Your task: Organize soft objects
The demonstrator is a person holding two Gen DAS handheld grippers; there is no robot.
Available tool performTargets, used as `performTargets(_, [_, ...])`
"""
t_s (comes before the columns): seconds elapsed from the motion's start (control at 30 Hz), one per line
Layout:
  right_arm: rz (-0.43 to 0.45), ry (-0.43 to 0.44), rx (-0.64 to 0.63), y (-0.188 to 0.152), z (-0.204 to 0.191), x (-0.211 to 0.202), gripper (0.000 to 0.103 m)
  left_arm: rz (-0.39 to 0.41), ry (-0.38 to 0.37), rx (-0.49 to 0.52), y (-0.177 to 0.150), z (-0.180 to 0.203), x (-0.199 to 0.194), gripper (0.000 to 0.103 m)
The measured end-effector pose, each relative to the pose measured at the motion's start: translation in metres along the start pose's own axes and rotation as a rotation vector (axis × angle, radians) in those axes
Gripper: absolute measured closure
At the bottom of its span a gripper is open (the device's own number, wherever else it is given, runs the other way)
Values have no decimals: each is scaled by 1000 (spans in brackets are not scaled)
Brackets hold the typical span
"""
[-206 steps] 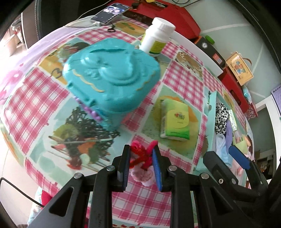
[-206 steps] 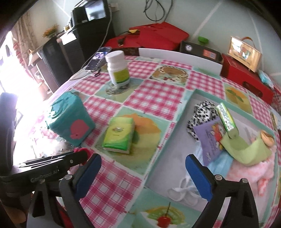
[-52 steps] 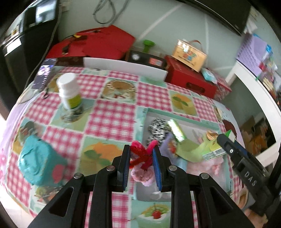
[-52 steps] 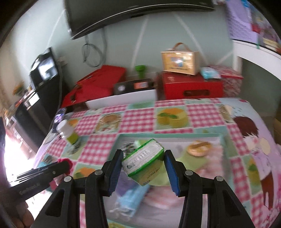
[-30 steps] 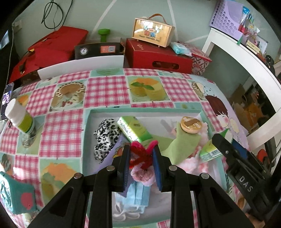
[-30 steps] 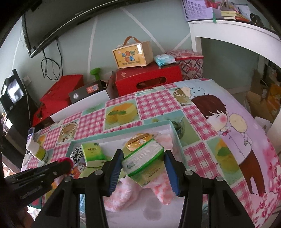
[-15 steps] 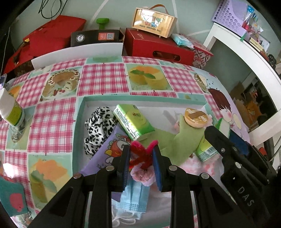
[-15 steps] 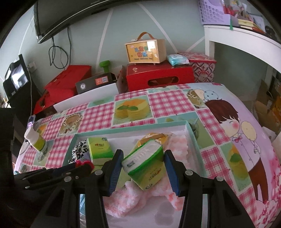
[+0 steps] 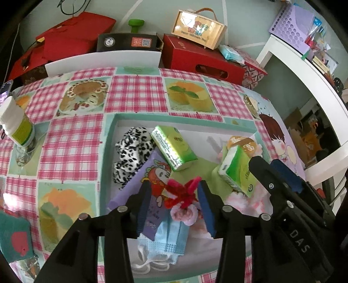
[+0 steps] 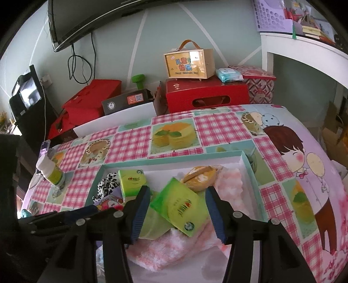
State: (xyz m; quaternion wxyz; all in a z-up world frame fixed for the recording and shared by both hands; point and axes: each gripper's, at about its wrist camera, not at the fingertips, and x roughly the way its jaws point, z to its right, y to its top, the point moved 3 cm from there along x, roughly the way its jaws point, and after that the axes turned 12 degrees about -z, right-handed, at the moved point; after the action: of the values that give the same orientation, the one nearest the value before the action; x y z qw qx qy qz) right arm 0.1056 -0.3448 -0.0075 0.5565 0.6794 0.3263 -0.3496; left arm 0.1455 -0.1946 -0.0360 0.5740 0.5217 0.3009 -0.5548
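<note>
Now that both jaws have just opened, your left gripper (image 9: 174,203) frees the hair tie (image 9: 183,199) and right gripper (image 10: 177,210) drops the tissue pack (image 10: 180,209) inside the tray (image 10: 171,161); both deliveries look done.

A lived-in home, by the look of it. The worktop (image 10: 174,130) wears a pink checked oilcloth printed with cakes and a cartoon child. Red gift boxes (image 10: 206,93) and a small carry case (image 10: 188,63) are stacked against a pale green wall, a TV (image 10: 91,19) hangs above, and a white desk (image 10: 304,50) holds a purple basket (image 9: 291,24) of odds and ends.
</note>
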Motion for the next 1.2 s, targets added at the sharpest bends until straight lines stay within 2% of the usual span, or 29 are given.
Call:
performTargets(0.13, [-6, 0, -10, -1, -2, 0, 46, 24, 1, -15, -1, -7, -10, 54])
performTargets(0.17, [-9, -1, -14, -1, -3, 1, 46, 27, 1, -20, -2, -9, -12, 52])
performTargets(0.2, [-12, -3, -19, -2, -4, 1, 45, 32, 3, -25, -2, -11, -14, 44])
performTargets(0.27, [-15, -9, -27, -2, -6, 2, 34, 44, 15, -37, -2, -15, -18, 38])
performTargets(0.43, [-41, -24, -37, -4, -10, 7, 31, 54, 6, -67, -3, -26, -23, 36])
performTargets(0.47, [-48, -27, -38, -5, -10, 8, 29, 55, 11, -74, -3, -29, -23, 33])
performTargets(0.53, [-62, -39, -45, -6, -11, 11, 23, 55, 26, -87, -3, -34, -23, 24])
performTargets(0.67, [-73, -61, -64, -8, -15, 13, 21, 66, 70, -112, -6, -44, -26, 24])
performTargets(0.73, [-90, -75, -66, -10, -16, 16, 21, 74, 101, -124, -8, -50, -27, 18])
performTargets(0.77, [-98, -80, -68, -11, -17, 17, 21, 78, 108, -128, -9, -53, -28, 12])
performTargets(1.0, [-116, -118, -133, -19, -32, 21, 20, 101, 182, -158, -21, -70, -34, 8])
performTargets(1.07, [-116, -134, -146, -21, -37, 20, 7, 109, 208, -160, -27, -74, -37, 6])
performTargets(1.1, [-118, -143, -149, -22, -39, 20, 3, 115, 223, -162, -30, -77, -38, 6])
performTargets(1.13, [-119, -155, -154, -24, -41, 20, 0, 119, 237, -164, -35, -79, -40, 6])
performTargets(1.2, [-123, -166, -160, -26, -43, 19, 0, 119, 258, -164, -43, -83, -42, 6])
